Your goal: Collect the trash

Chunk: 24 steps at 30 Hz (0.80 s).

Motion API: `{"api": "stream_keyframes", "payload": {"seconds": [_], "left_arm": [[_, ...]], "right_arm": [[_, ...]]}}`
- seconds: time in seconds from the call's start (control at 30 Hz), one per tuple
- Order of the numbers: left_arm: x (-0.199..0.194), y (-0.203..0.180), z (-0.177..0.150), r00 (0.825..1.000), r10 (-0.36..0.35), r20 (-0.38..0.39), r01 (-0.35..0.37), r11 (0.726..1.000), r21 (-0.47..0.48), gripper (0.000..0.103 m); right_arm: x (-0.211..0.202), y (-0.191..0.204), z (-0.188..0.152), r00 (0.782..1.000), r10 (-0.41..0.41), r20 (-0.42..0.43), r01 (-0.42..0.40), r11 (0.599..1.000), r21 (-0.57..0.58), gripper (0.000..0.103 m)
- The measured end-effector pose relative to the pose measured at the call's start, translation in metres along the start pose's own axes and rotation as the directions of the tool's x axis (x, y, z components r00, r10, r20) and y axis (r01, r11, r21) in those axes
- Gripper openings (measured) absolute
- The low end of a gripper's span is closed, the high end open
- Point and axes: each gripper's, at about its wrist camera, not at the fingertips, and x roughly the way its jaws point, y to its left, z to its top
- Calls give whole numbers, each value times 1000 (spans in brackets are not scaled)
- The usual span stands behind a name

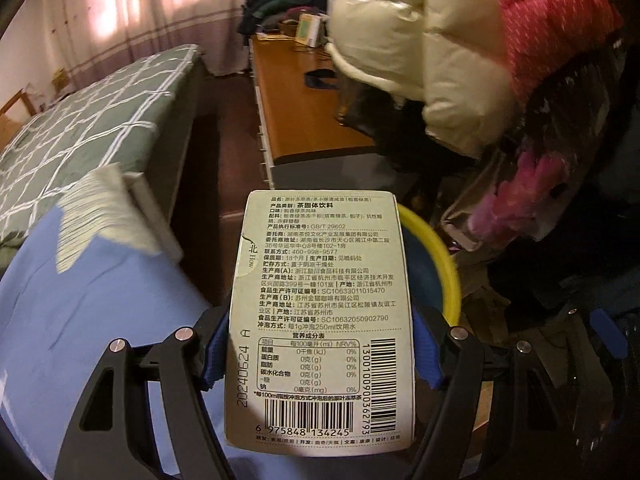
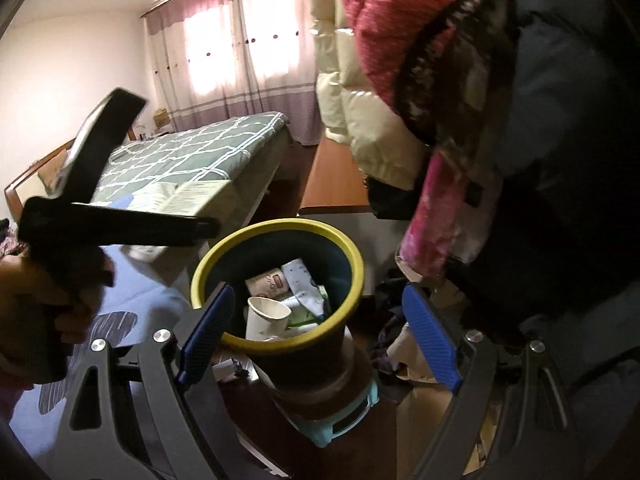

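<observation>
My left gripper [image 1: 320, 354] is shut on a pale green tea box [image 1: 320, 312] printed with text and barcodes, held just short of the yellow-rimmed trash bin [image 1: 436, 248]. In the right wrist view the bin [image 2: 352, 256] stands on a teal stool [image 2: 340, 412] and holds a paper cup [image 2: 264, 316] and several wrappers. My right gripper [image 2: 316, 336] is open and empty, just above the bin's near rim. The left gripper's body with the box [image 2: 188, 196] shows at the left of that view, above and left of the bin.
A bed with a green checked cover [image 1: 100, 112] lies to the left, with a blue sheet [image 1: 100, 320] nearer. A wooden desk [image 1: 304, 112] with clothes stands behind the bin. Puffy jackets [image 1: 460, 48] hang at the right. Clutter lies on the floor by the stool.
</observation>
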Motion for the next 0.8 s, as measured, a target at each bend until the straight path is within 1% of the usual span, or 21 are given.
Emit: {"api": "stream_keyframes", "payload": {"seconds": [0.1,0.17,0.2,0.23,0.37,0.47,0.5,0.57,0.63,0.67,0.7,0.77,0.8], "left_arm": [[17,-13,10,1000,2,-13,-2,1000,-3,72],[27,-17,14,1000,18,-18,-19,1000,-7,77],[32,-17,16,999,42,-12,-42,999,-18,87],[34,-15,16,999,51,-7,-51,998,-29,94],[24,2,8,998,58,-3,-58,994,-94,94],[-10,18,-9,994,100,50,-93,989,-117,94],[-31,23,-20,987,134,87,-122,984,-128,94],[-62,33,-36,977,167,132,-146,978,-151,97],[-107,47,-62,960,212,181,-174,963,-205,98],[-123,53,-72,954,227,196,-182,958,-223,98],[-151,61,-91,941,257,220,-199,947,-253,98],[-184,70,-117,918,317,239,-243,925,-293,98],[-205,74,-135,900,359,247,-277,909,-313,98]], "right_arm": [[0,-6,0,1000,2,0,-2,1000,15,82],[-1,-9,0,1000,7,0,-7,1000,27,82],[-1,-9,0,1000,10,-2,-10,1000,30,82],[-1,-8,0,1000,13,-2,-13,999,31,82],[-2,-4,0,1000,26,-4,-26,999,19,81],[-3,2,0,998,54,-11,-54,999,10,82],[-4,6,-1,998,63,-15,-63,998,1,82],[-7,15,-2,996,89,-21,-89,996,-19,82],[-11,27,-3,993,116,-24,-117,992,-44,82],[-13,34,-3,991,134,-27,-136,989,-63,82],[-17,40,-4,988,152,-28,-153,985,-78,82],[-24,51,-4,984,177,-21,-178,979,-104,82],[-28,56,-4,982,189,-18,-189,975,-115,82]]}}
